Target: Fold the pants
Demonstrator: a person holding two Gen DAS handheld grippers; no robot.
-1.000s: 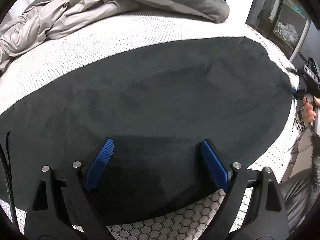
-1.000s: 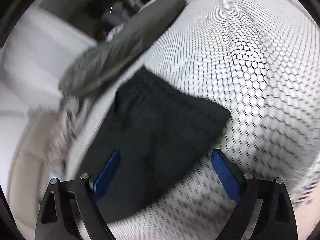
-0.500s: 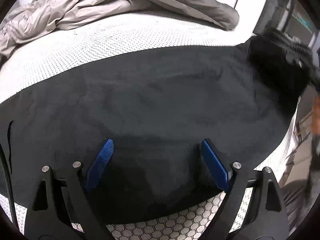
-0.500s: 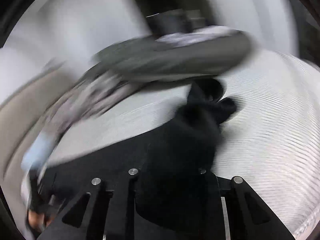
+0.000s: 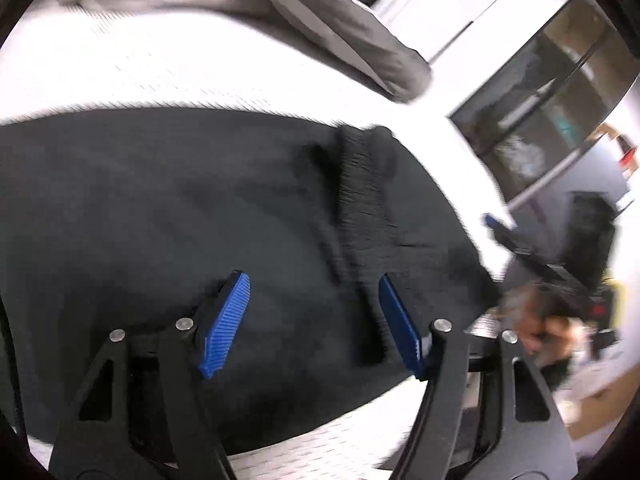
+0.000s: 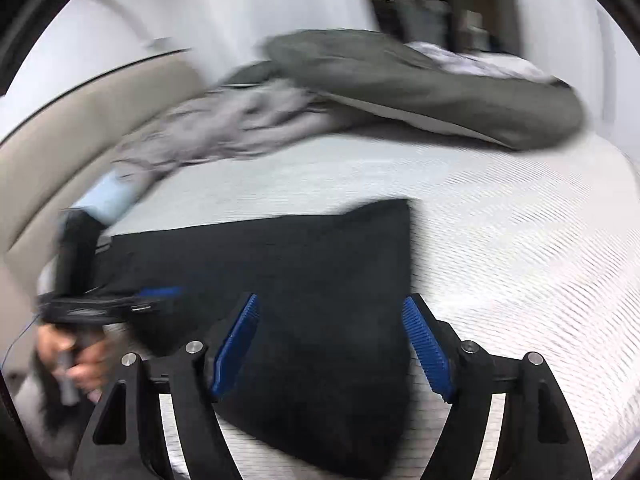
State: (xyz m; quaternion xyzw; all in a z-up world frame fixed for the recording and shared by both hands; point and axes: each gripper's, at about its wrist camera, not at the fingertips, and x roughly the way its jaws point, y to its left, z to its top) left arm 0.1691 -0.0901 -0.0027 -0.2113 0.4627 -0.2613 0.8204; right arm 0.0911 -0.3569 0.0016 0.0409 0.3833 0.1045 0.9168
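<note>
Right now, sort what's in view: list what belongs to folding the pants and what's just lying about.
Belongs to the job:
- black pants, spread flat on the bed
- left gripper, closing, pads clear of the cloth
- right gripper, opening, nothing gripped

Lying about:
- grey bedding, heaped beyond the pants
- white honeycomb mattress cover
- shelving

Both tools match: left gripper [image 5: 314, 322] and right gripper [image 6: 330, 344] each carry black angular arms with triangular cut-outs, silver round screw heads at the pivots, and ribbed blue pads [image 5: 226, 326] lining the fingers.
</note>
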